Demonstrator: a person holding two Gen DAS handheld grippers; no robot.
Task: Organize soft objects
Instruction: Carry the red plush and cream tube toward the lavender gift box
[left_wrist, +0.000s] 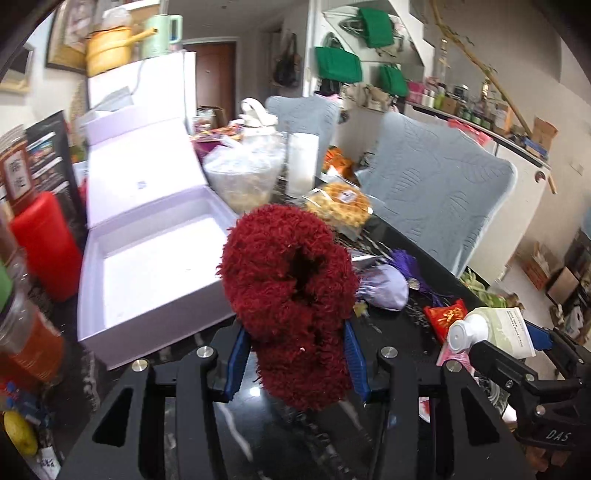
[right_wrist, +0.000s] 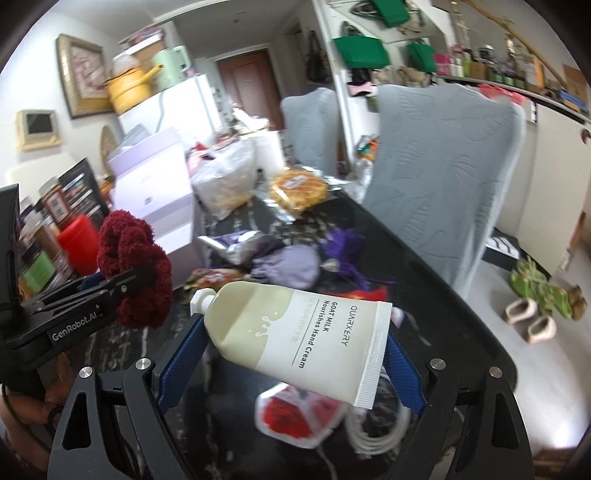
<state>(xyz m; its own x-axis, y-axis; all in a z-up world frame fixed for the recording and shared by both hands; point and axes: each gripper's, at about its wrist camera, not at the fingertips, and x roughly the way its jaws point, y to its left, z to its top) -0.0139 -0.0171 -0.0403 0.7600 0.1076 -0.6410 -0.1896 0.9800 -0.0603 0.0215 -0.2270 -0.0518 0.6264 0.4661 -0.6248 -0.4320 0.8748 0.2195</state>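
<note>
My left gripper (left_wrist: 295, 347) is shut on a fluffy dark red scrunchie (left_wrist: 290, 288), held above the black table just right of an open lilac box (left_wrist: 155, 266). It also shows in the right wrist view (right_wrist: 135, 271), pinched by the left gripper (right_wrist: 122, 286). My right gripper (right_wrist: 295, 343) is shut on a cream hand cream tube (right_wrist: 299, 325), lying crosswise between the blue pads; the tube shows at the right of the left wrist view (left_wrist: 491, 328). A lilac pouch (left_wrist: 386, 290) and a purple tassel (left_wrist: 404, 262) lie on the table.
Left of the box stand a red canister (left_wrist: 46, 243) and jars (left_wrist: 29, 336). Behind it are a plastic bag of snacks (left_wrist: 243, 173), a wrapped waffle pack (left_wrist: 340, 206) and a white cup (left_wrist: 303, 162). Grey-covered chairs (left_wrist: 436, 195) line the table's right edge. A red packet (left_wrist: 445, 317) lies near the tube.
</note>
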